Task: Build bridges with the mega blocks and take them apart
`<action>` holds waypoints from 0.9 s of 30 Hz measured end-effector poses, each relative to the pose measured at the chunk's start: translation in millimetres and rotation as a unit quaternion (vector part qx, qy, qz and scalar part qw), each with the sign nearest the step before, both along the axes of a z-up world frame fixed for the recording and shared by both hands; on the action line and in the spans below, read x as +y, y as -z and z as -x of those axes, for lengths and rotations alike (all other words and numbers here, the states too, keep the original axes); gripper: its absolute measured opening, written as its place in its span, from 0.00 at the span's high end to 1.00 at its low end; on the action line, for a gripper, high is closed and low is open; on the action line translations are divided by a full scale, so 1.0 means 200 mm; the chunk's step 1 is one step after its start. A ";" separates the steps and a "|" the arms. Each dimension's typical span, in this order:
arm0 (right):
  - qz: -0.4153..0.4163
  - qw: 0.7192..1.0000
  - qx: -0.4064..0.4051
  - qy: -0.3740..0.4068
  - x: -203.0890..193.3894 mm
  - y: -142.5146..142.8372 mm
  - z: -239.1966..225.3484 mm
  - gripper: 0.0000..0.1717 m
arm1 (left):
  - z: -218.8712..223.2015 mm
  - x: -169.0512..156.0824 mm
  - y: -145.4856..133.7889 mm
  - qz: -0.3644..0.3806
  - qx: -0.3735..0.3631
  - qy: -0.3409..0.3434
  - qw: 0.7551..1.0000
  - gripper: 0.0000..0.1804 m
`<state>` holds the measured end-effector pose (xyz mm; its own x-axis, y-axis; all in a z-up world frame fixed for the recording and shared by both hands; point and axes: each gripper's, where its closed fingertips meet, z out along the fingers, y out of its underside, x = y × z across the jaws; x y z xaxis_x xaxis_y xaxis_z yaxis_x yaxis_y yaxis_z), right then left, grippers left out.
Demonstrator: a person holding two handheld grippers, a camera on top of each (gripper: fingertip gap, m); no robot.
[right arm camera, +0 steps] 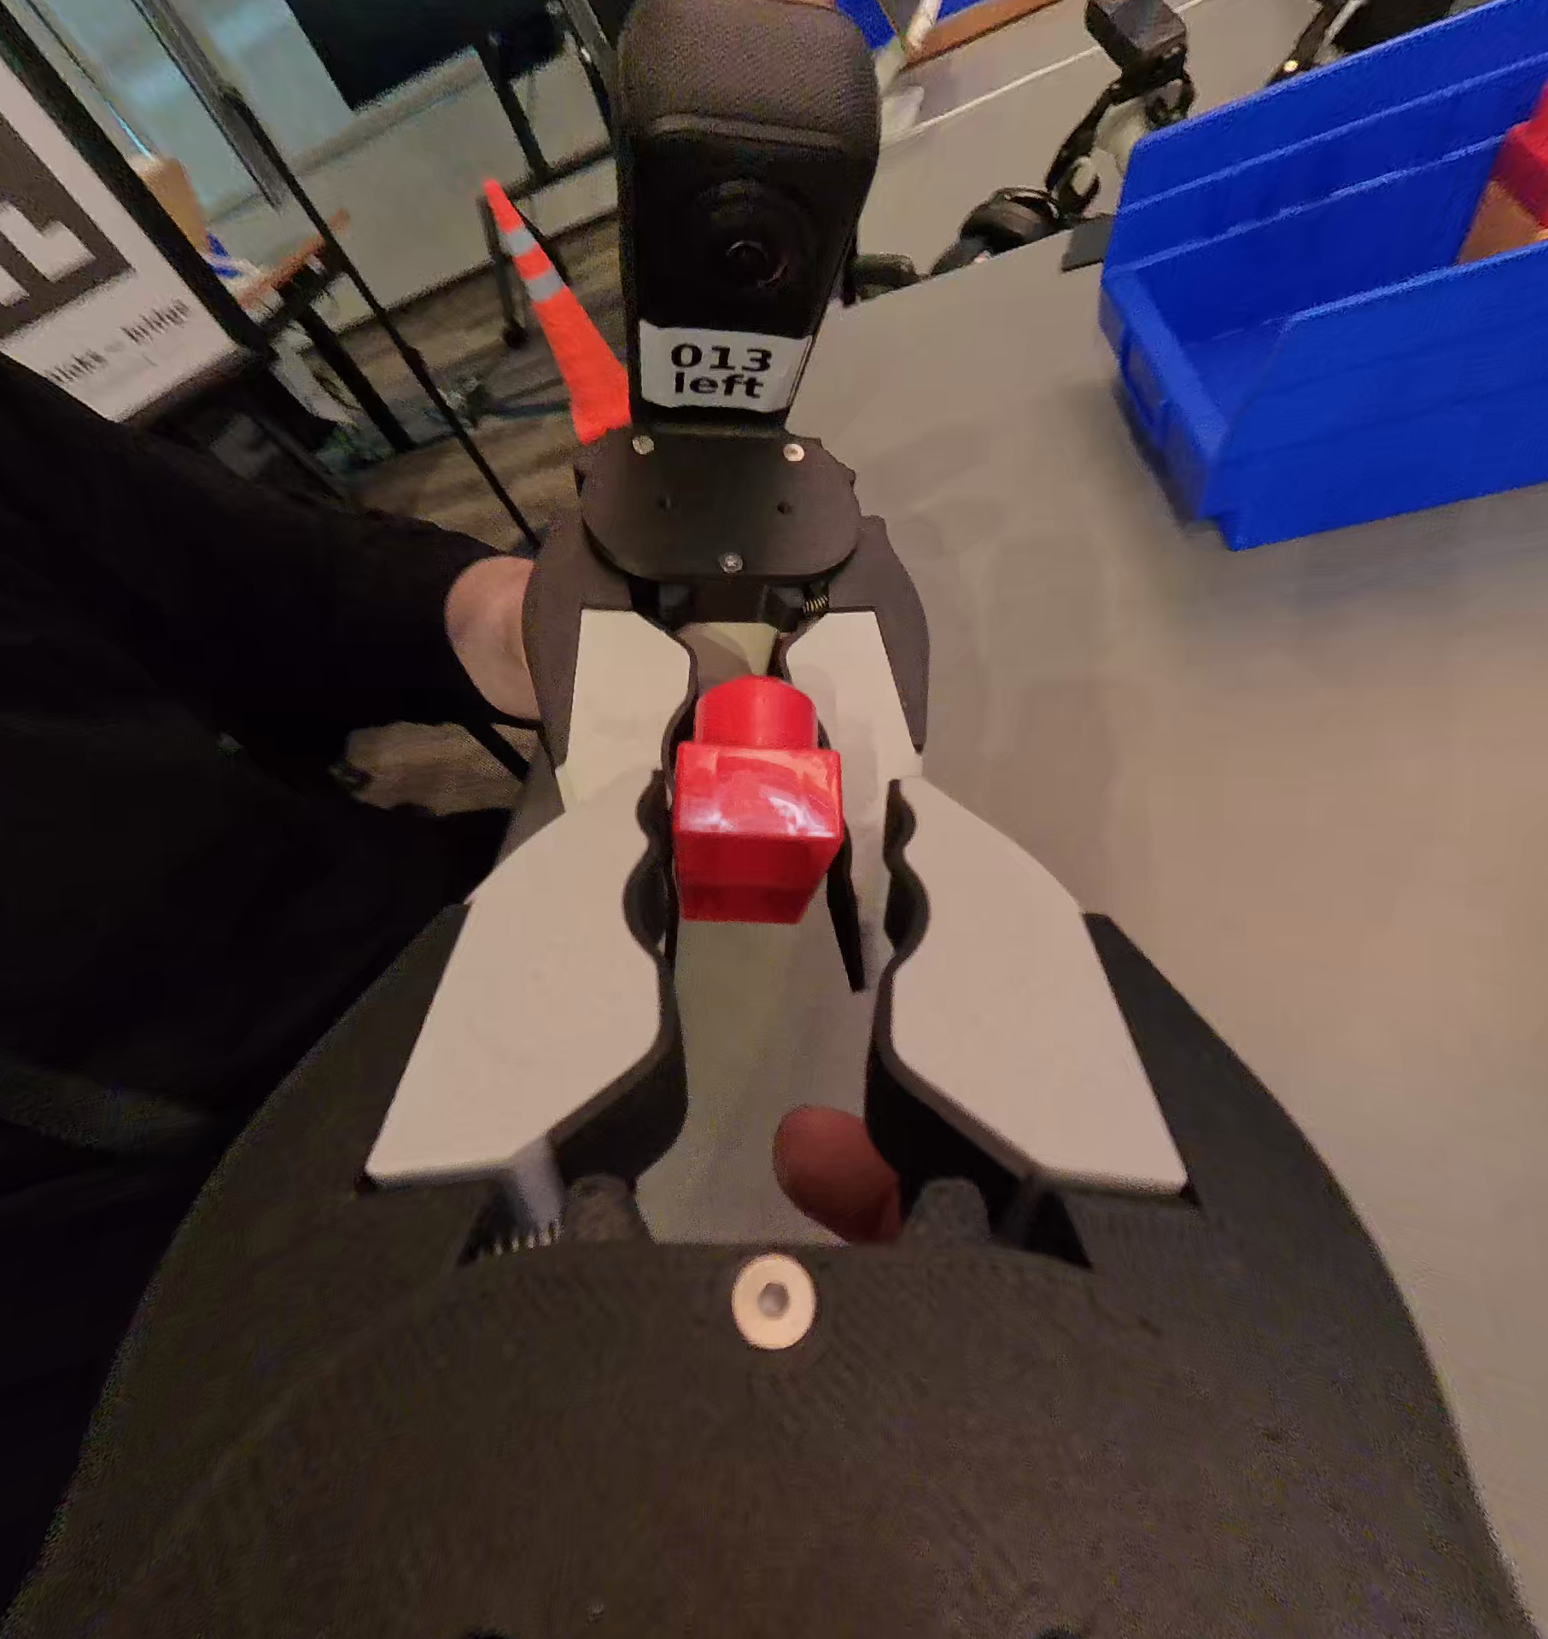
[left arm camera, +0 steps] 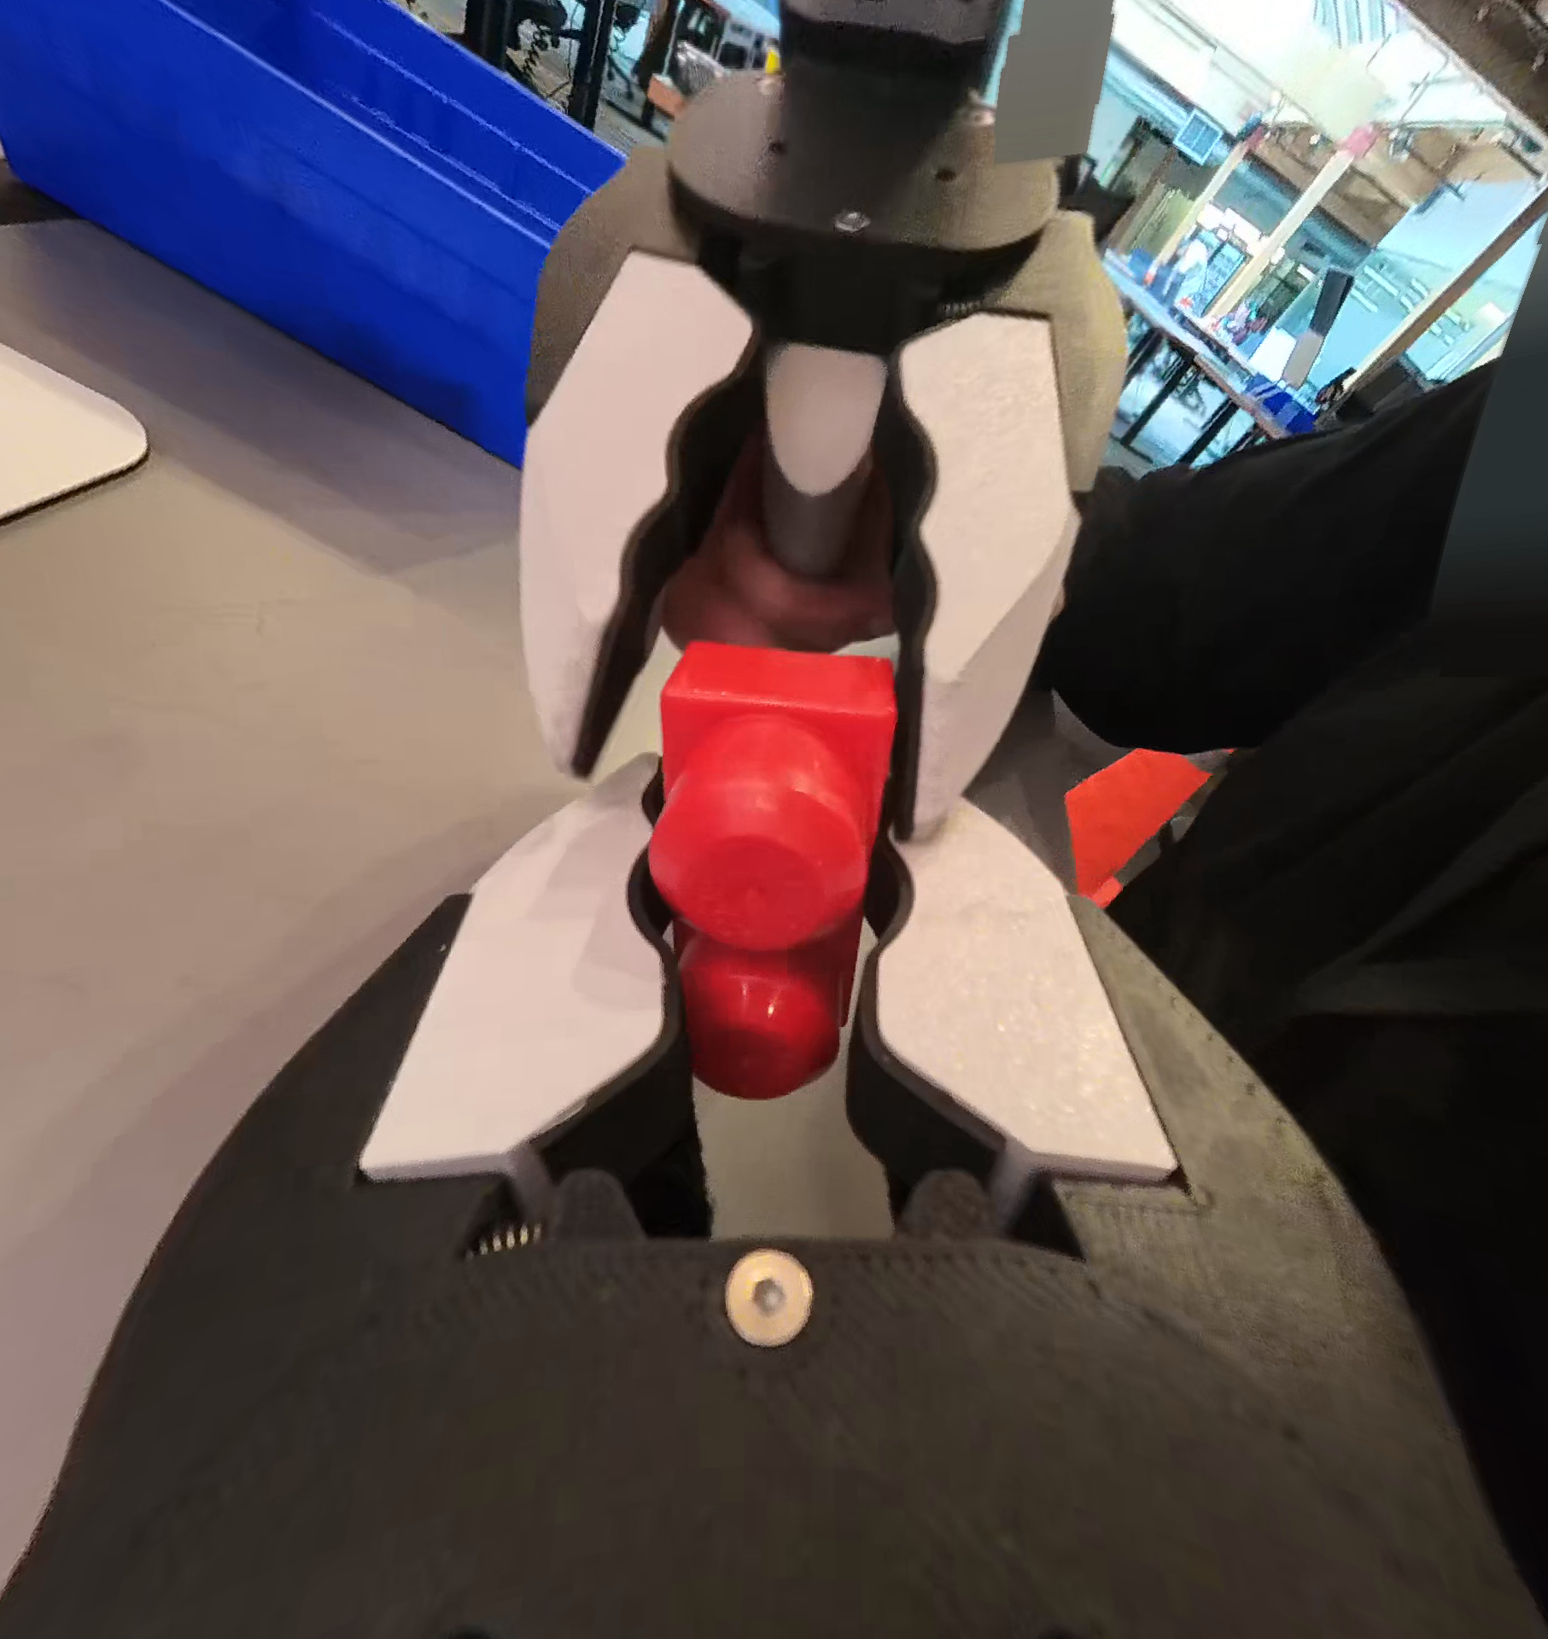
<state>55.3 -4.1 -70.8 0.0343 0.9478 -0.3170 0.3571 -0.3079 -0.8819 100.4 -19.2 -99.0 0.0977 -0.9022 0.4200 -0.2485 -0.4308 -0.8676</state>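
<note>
red block (left arm camera: pixel 774 798), blue bin (right arm camera: pixel 1338 355), grey table (left arm camera: pixel 220 709)

Even, soft indoor light falls on the grey table (right arm camera: pixel 1196 709), with only faint shadows. The bright far windows (left arm camera: pixel 1373 222) wash out. Pale glare streaks the red block (right arm camera: pixel 757 820). Wide-angle distortion bends the edges of both views, and the near blue bin (left arm camera: pixel 291 204) looks softly blurred

Black textured claw (left arm camera: pixel 770 798) bodies, pale grey wavy-edged fingers (right arm camera: pixel 566 976), silver screw (right arm camera: pixel 772 1300), black sleeves (right arm camera: pixel 176 621)
</note>
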 end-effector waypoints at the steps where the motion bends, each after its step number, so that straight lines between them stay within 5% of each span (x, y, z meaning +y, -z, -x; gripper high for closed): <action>1: 0.014 1.000 0.010 -0.009 -0.02 0.00 0.01 0.78 | 0.00 0.00 0.01 -0.007 0.008 -0.004 1.000 0.77; 10: -0.009 0.998 0.067 0.018 0.02 -0.13 -0.12 0.79 | 0.06 0.01 -0.02 -0.058 0.004 -0.004 0.998 0.74; 14: -0.095 0.983 0.067 0.142 0.28 -0.33 -0.50 0.79 | 0.26 0.12 -0.02 -0.074 0.027 -0.050 0.996 0.75; 17: -0.174 0.938 0.002 0.299 0.57 -0.40 -0.94 0.79 | 0.49 0.31 -0.03 -0.141 0.099 -0.124 0.977 0.77; 23: -0.173 0.828 -0.183 0.500 0.93 -0.20 -1.72 0.79 | 0.82 0.54 -0.06 -0.202 0.203 -0.190 0.939 0.78; 27: -0.089 0.816 -0.246 0.515 1.03 0.07 -1.85 0.79 | 0.90 0.61 -0.01 -0.207 0.243 -0.204 0.925 0.78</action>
